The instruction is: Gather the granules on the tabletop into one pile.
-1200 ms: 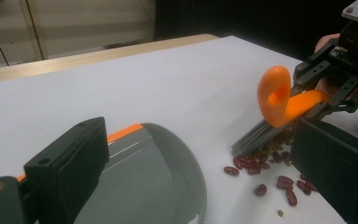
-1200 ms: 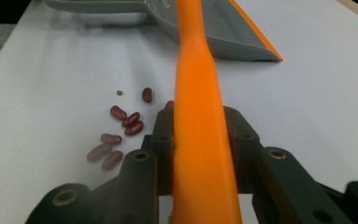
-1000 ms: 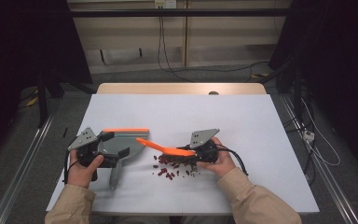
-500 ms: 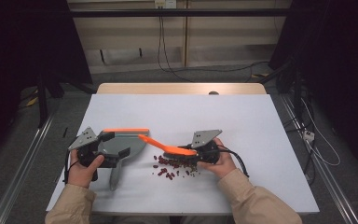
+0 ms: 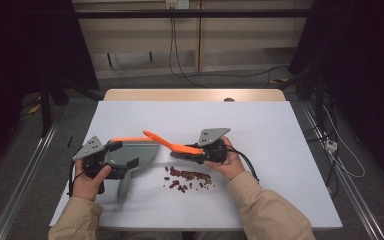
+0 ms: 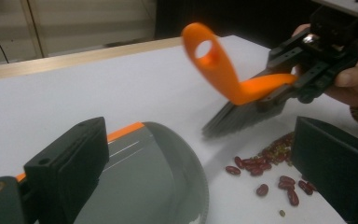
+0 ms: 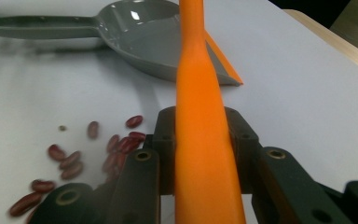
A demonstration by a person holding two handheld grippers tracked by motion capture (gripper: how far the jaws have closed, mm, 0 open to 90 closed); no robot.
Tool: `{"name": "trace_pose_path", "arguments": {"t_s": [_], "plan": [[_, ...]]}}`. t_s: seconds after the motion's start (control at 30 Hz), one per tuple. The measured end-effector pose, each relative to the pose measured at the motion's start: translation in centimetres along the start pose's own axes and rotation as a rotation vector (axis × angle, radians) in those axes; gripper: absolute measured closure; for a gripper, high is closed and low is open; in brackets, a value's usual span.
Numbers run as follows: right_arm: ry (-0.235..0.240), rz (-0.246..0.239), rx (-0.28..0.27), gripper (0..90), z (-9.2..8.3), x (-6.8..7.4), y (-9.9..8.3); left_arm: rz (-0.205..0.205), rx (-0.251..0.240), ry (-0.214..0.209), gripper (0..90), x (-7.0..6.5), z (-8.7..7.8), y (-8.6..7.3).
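The right gripper [image 5: 196,152] pinches the orange brush [image 5: 172,145] above the beans [image 5: 187,178]. The left gripper [image 5: 114,167] clamps the grey dustpan [image 5: 132,152] beside them. Sweep slowly toward the pan's lip.

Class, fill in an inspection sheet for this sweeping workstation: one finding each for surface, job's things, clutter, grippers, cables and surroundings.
Surface: white table top, wooden strip along its far edge.
Job's things: grey dustpan with an orange lip, lying flat; orange-handled brush, bristles dark, raised just above the table; red beans scattered between dustpan and brush, none seen in the pan.
Clutter: nothing seen.
Grippers: left gripper shut on the dustpan's handle; right gripper shut on the brush handle.
Cables: a black cable trails from each gripper; more cables hang behind the table and lie on the floor at right.
Surroundings: dark curtains at both sides, metal rails on the grey floor.
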State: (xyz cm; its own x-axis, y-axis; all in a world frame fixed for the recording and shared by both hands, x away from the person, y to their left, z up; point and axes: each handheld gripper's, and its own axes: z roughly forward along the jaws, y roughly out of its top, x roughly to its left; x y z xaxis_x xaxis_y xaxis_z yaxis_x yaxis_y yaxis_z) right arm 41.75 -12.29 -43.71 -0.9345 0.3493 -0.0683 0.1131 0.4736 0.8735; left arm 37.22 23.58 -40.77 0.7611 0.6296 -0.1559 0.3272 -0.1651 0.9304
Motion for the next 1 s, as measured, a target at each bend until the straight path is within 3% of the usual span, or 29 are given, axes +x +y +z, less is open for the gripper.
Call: {"name": "trace_pose_path", "arguments": {"t_s": [0.1, 0.2, 0.5, 0.77, 0.9, 0.97, 1.0], "plan": [[0.016, 0.006, -0.005, 70.5, 1.1, -0.4, 0.0, 0.0, 0.001, 0.0, 4.5, 0.1, -0.2, -0.1], [0.056, -0.011, 0.003, 70.2, 1.6, 0.1, 0.2, -0.01, -0.006, 0.006, 4.5, 0.3, -0.4, -0.2], [0.134, -0.049, 0.026, 70.0, 1.1, 1.8, 0.4, -0.011, -0.011, 0.02, 4.4, 0.6, -1.1, -0.2], [0.17, -0.061, 0.023, 70.0, 0.4, 2.5, 0.2, -0.016, -0.008, 0.025, 4.4, 0.7, -1.0, -0.3], [0.128, -0.05, 0.007, 70.3, 0.2, 2.4, 0.1, -0.012, -0.002, 0.024, 4.4, 0.7, -1.0, -0.3], [0.128, -0.014, -0.024, 70.4, 0.0, 2.0, 0.0, -0.011, -0.001, 0.024, 4.4, 0.6, -1.0, -0.3], [0.1, -0.007, -0.033, 70.4, -0.2, 1.9, 0.0, -0.01, -0.002, 0.023, 4.4, 0.6, -0.9, -0.3]]}}
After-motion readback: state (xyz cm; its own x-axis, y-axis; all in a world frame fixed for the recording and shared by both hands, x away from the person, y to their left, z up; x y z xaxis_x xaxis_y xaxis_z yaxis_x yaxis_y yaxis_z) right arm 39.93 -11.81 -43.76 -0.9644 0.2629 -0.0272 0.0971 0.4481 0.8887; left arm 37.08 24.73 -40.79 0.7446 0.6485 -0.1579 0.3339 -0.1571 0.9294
